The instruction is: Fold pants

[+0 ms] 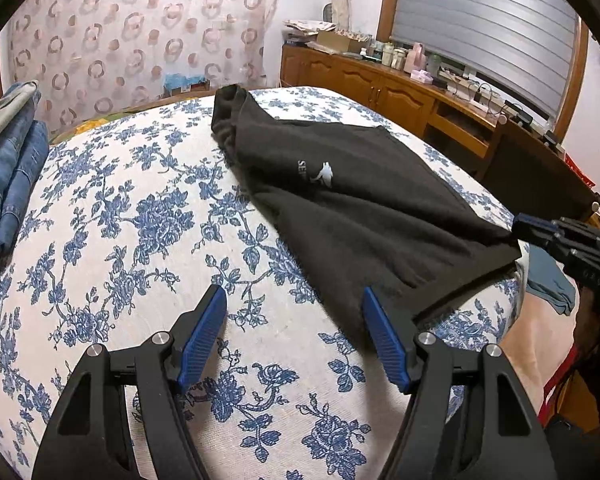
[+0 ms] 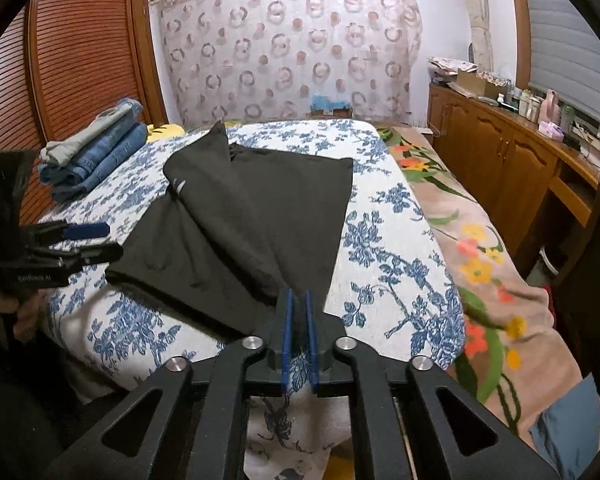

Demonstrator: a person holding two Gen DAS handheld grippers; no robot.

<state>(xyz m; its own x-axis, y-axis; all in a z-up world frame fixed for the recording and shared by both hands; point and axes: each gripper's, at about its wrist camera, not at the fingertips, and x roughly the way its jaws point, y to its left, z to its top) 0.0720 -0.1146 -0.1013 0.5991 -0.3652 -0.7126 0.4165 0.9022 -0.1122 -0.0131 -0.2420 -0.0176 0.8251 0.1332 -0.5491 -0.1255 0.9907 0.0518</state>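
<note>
Fingers of our left gripper (image 1: 294, 304) stand wide apart, holding nothing; black pants (image 1: 352, 200) lie just ahead on the floral bedspread (image 1: 120, 240), hem touching the right-hand pad; right wrist view: our right gripper (image 2: 298, 300) nearly closed, pants corner between its pads.

One pair of black pants (image 2: 260, 216), two hand-held grippers (image 1: 294, 312) (image 2: 298, 304), perhaps three folded garments (image 2: 96, 152).
</note>
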